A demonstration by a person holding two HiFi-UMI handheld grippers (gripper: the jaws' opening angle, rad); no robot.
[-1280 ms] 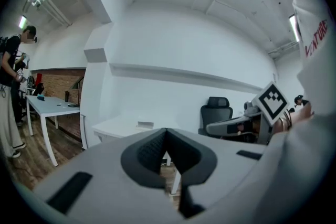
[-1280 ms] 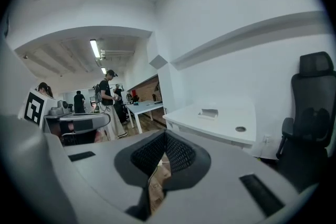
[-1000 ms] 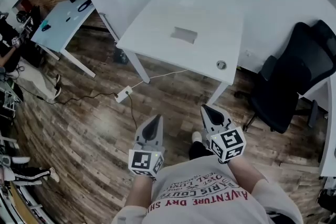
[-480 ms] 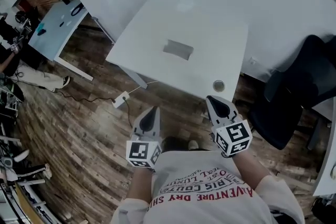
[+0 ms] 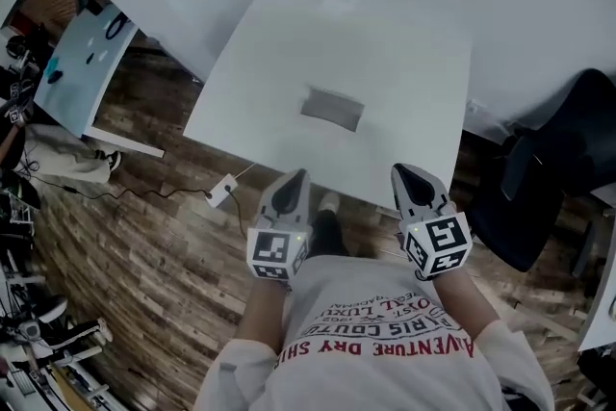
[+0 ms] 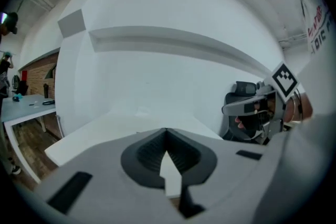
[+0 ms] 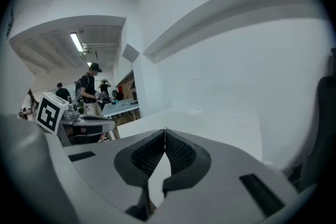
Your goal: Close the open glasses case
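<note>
A flat grey glasses case point(image 5: 332, 109) lies in the middle of the white table point(image 5: 269, 101); from here I cannot tell whether its lid is up. My left gripper point(image 5: 295, 176) hangs at the table's near edge, shut and holding nothing, its jaws meeting at the tip point(image 6: 166, 131). To its right, my right gripper point(image 5: 402, 170) also reaches the near edge, shut and holding nothing point(image 7: 165, 131). Both point toward the case and stay well short of it. In the two gripper views the tabletop stretches ahead, and the case is too faint to make out.
A black office chair point(image 5: 568, 168) stands right of the table. A pale blue table point(image 5: 77, 63) is at the far left. A white power adapter point(image 5: 223, 191) with its cable lies on the wooden floor. People point(image 7: 92, 89) stand in the background.
The view has closed in on the white table. Both grippers have moved from over the floor up to the table's near edge, and both stayed shut.
</note>
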